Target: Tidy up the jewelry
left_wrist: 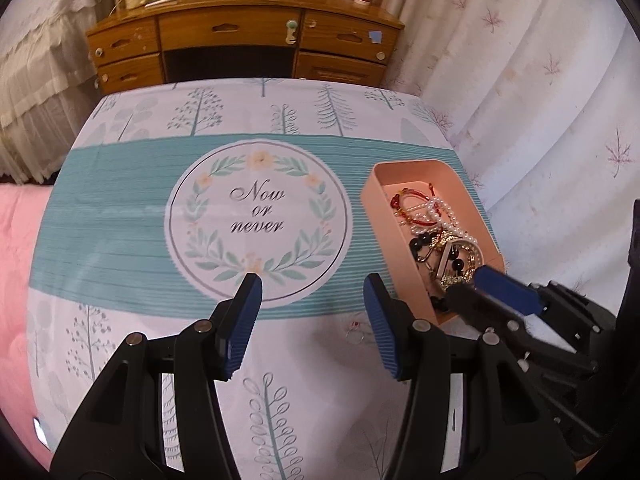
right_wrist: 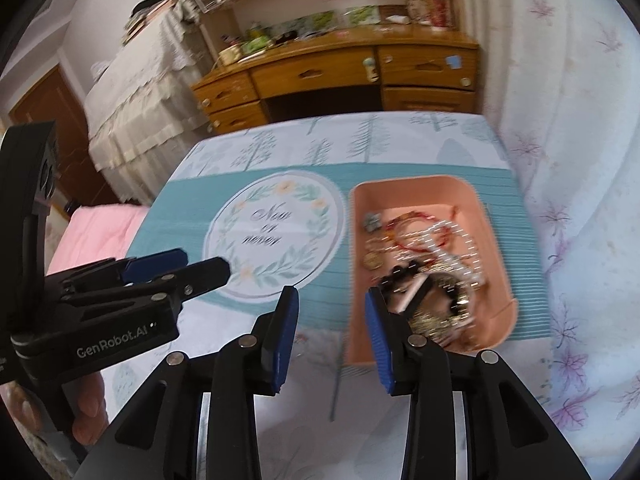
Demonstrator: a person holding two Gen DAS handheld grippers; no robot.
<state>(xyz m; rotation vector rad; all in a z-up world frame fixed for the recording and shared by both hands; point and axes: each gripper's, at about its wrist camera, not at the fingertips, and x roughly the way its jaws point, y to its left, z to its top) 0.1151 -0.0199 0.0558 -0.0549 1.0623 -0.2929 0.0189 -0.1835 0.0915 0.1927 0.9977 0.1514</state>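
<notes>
Left wrist view: left gripper [left_wrist: 312, 286] spread wide, empty, just left of pink tray [left_wrist: 372, 204]; right gripper [left_wrist: 466, 284] over tray's near end, parted, apparently holding nothing. Tangled jewelry [left_wrist: 434, 232] inside tray; small ring [left_wrist: 354, 330] on tablecloth [left_wrist: 120, 240] before tray.

"Now or never" on tablecloth [left_wrist: 256, 208]; "GenRobot.AI" on left gripper [right_wrist: 204, 266].

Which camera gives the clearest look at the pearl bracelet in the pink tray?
The left wrist view. There the pearl bracelet is sharp, its single beads showing, lying over the red cord bracelet in the pink tray. In the right wrist view, motion blur smears the pearls into white streaks, though that view looks more fully into the tray.
</notes>
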